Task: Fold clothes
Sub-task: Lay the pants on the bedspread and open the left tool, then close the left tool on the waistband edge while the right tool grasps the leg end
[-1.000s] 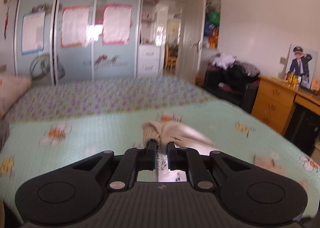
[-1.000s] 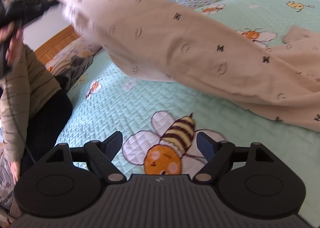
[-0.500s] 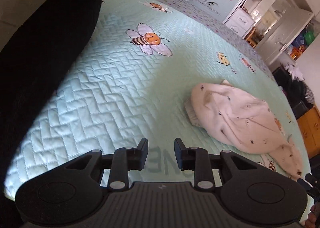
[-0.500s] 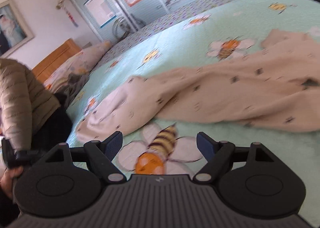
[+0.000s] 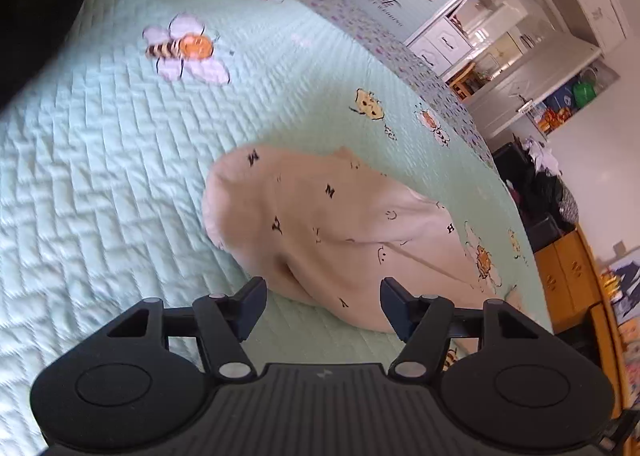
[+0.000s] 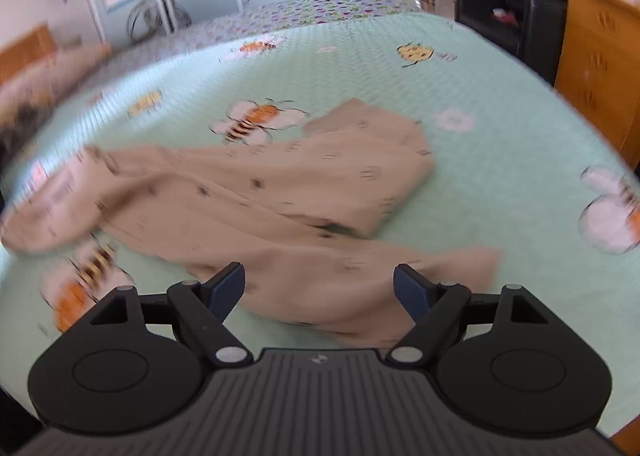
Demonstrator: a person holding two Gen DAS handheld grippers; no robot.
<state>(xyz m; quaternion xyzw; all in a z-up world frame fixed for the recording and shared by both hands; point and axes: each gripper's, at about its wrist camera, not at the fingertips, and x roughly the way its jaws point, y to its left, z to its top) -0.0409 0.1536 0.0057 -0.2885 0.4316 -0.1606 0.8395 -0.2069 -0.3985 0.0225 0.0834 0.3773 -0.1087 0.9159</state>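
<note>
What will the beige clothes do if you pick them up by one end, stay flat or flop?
Probably flop: the beige clothes lie crumpled in soft folds on the green quilt. They look thin, so likely light. One pinched end would likely lift while the rest hangs and drags.

Beige soft-fabric garment with small dark printed letters and smiley marks (image 5: 320, 224) (image 6: 280, 208) lies loose on the mint-green quilted bedspread with bee prints (image 5: 100, 160) (image 6: 500, 96). Unfolded, spread out but rumpled. Left wrist view: rounded, puffed-up end nearest, the rest trailing away toward the bed's far edge. Right wrist view (blurred): 1 part folded over itself at upper right, long creased stretch running left, 1 narrow strip reaching lower right. It partly covers a printed bee.
</note>
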